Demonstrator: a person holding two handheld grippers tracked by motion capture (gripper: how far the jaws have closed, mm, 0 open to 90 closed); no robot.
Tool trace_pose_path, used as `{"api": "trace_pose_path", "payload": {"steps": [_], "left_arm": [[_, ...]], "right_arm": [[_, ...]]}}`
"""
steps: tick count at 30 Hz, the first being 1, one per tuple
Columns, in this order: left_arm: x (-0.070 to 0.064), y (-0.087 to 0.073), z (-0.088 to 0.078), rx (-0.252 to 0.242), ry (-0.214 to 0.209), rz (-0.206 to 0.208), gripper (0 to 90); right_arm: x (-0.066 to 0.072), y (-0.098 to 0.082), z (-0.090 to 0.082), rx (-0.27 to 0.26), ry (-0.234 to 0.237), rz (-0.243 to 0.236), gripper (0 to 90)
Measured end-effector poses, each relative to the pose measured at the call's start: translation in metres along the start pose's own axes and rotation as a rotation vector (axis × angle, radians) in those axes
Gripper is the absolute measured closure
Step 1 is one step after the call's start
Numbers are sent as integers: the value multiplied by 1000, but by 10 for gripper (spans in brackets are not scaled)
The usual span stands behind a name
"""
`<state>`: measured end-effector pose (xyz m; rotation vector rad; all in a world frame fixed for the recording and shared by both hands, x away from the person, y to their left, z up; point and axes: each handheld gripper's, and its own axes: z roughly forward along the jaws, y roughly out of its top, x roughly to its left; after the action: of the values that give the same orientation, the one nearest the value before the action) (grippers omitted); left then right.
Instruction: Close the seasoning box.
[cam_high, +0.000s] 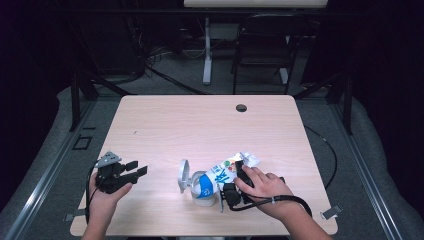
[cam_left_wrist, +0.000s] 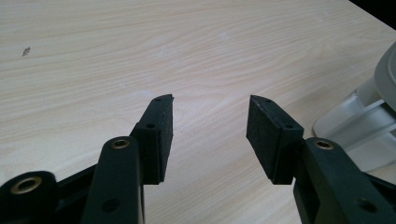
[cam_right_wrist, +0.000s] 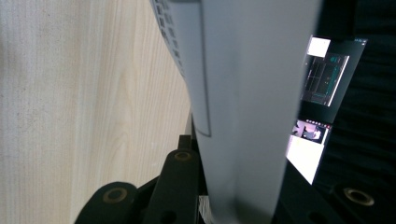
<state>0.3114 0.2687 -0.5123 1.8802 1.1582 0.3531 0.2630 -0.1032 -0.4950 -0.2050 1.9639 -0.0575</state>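
A blue-and-white pouch (cam_high: 222, 172) lies on the wooden table (cam_high: 200, 125) near the front edge, its lower end at the mouth of a white round container (cam_high: 202, 192) whose hinged lid (cam_high: 184, 175) stands open. My right gripper (cam_high: 222, 195) is under the person's right hand, shut on the pouch. In the right gripper view the pouch's pale back (cam_right_wrist: 243, 93) runs up between the jaws of the right gripper (cam_right_wrist: 233, 154). My left gripper (cam_high: 139, 168) rests open at the front left, pointing toward the container. Bare wood lies ahead of the left gripper (cam_left_wrist: 210, 105), and the container (cam_left_wrist: 364, 135) sits at the right edge.
A cable hole (cam_high: 241, 108) sits near the table's far edge. A black cable (cam_high: 280, 200) loops from the right gripper across the front right. Behind the table stand a dark chair (cam_high: 265, 45) and a white desk leg (cam_high: 207, 50).
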Motion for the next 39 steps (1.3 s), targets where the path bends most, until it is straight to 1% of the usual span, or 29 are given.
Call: {"api": "trace_pose_path", "payload": {"steps": [4, 8, 12, 13, 14, 15, 17, 18, 21, 24, 25, 26, 29, 30, 31, 33, 35, 36, 38, 39], "left_arm": [[0, 0, 0, 3, 0, -1, 516], [0, -1, 1, 0, 3, -2, 516], [0, -1, 1, 0, 4, -1, 516], [0, 0, 0, 3, 1, -1, 516], [0, 0, 0, 3, 1, -1, 516], [0, 0, 0, 3, 1, 1, 516], [0, 0, 0, 0, 1, 0, 516], [0, 0, 0, -1, 1, 0, 516], [0, 0, 0, -4, 0, -1, 516], [0, 0, 0, -5, 0, -2, 516], [-1, 0, 0, -4, -1, 0, 516], [-1, 0, 0, -4, -2, 0, 516], [-1, 0, 0, -4, -3, 4, 516], [-1, 0, 0, -4, -2, 4, 516], [-1, 0, 0, -3, -2, 3, 516], [-1, 0, 0, -3, -1, 0, 516], [-1, 0, 1, 1, -2, 3, 516], [-1, 0, 1, 2, -2, 4, 516], [-1, 0, 1, 4, -1, 6, 516], [-1, 0, 1, 4, -1, 6, 516]], "right_arm": [[0, -2, -1, 6, 4, 23, 847], [0, -3, -3, -1, 13, 56, 850], [-2, -3, -5, -11, 12, 66, 851], [0, -2, -6, -16, 20, 91, 851], [-1, -2, -7, -11, 19, 87, 851], [-1, -2, -6, -25, 17, 96, 851], [0, -1, -7, -34, 17, 109, 852], [1, -1, -7, -34, 23, 118, 852], [1, 1, -8, -26, 34, 123, 852], [1, 1, -8, -34, 32, 132, 852], [1, 1, -8, -49, 36, 156, 852], [1, 1, -8, -52, 39, 166, 852], [0, 0, -9, -47, 48, 174, 853], [0, 0, -8, -59, 52, 185, 854], [0, 0, -7, -58, 62, 190, 855], [-1, 0, -9, -38, 65, 180, 855], [1, -2, -8, -54, 70, 197, 856], [-1, -2, -9, -45, 74, 195, 856], [-1, -4, -9, -61, 78, 227, 855], [-2, -4, -10, -58, 84, 233, 856]]}}
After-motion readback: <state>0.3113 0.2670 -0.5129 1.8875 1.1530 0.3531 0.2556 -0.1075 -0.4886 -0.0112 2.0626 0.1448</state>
